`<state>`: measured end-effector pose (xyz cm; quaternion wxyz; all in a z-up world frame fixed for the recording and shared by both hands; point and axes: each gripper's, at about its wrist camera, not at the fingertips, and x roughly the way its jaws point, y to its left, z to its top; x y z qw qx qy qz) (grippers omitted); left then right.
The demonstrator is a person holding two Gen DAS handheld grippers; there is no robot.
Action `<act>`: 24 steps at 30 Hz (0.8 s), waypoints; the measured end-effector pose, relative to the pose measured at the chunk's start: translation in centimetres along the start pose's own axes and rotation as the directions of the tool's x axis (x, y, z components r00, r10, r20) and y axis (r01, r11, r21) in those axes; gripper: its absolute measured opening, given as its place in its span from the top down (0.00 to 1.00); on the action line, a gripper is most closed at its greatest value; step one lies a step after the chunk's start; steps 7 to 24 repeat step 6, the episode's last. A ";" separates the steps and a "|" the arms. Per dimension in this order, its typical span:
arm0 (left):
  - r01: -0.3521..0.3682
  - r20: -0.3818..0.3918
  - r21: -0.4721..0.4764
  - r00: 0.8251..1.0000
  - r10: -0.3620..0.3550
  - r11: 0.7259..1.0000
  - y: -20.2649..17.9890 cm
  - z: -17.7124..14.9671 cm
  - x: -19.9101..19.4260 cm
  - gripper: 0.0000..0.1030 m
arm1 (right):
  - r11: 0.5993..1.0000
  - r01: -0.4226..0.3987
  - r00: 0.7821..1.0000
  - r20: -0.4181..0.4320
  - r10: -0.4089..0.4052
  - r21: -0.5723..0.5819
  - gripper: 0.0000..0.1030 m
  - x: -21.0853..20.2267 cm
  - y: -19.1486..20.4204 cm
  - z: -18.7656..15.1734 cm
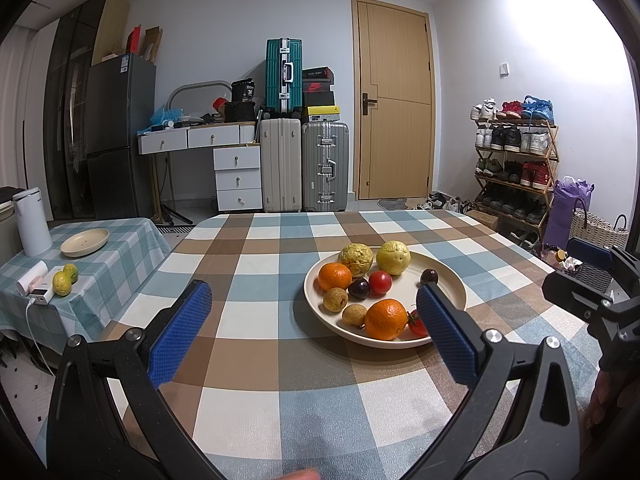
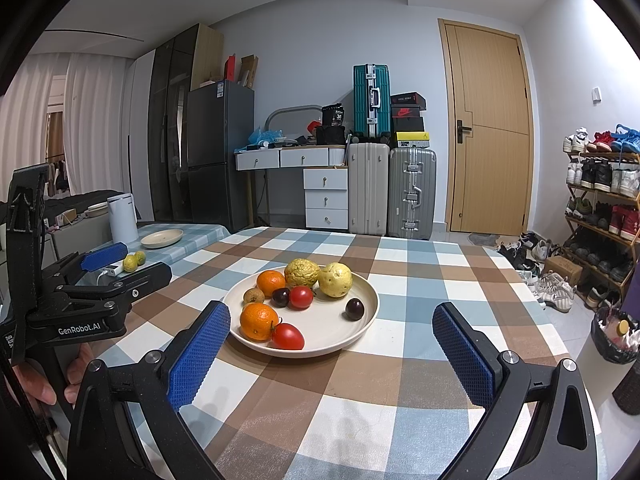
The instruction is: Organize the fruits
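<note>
Fingers (image 1: 188, 320) of our left gripper (image 1: 316, 312) and our right gripper (image 2: 332, 332) are spread wide, gripping nothing, above the checked counter (image 2: 400, 264). Ahead sits the plate (image 2: 370, 292) of fruits (image 2: 304, 292); our left view's right finger hides part of a tomato (image 1: 416, 322). We read "GenRobot.AI" on the left gripper's body.

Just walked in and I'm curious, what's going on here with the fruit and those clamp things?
A person holds a two-finger gripper in each hand over a checkered table. The left gripper and right gripper are both open and empty, aimed at a cream plate piled with oranges, tomatoes, guavas and dark plums. Nothing is picked up yet. A second plate sits on the side table, near two small green citrus fruits.
</note>
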<state>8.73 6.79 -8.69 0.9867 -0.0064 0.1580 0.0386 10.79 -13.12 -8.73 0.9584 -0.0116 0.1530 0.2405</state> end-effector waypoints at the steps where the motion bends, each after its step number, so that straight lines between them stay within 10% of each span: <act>1: 0.000 0.000 0.000 1.000 0.000 1.000 0.0 0.0 0.0 0.01 | 1.000 0.000 1.000 0.000 0.000 0.000 0.00 0.0 0.0 0.0; 24: 0.000 0.000 0.000 1.000 0.000 1.000 0.0 0.0 0.0 0.01 | 1.000 0.000 1.000 0.000 0.000 0.000 0.00 0.0 0.0 0.0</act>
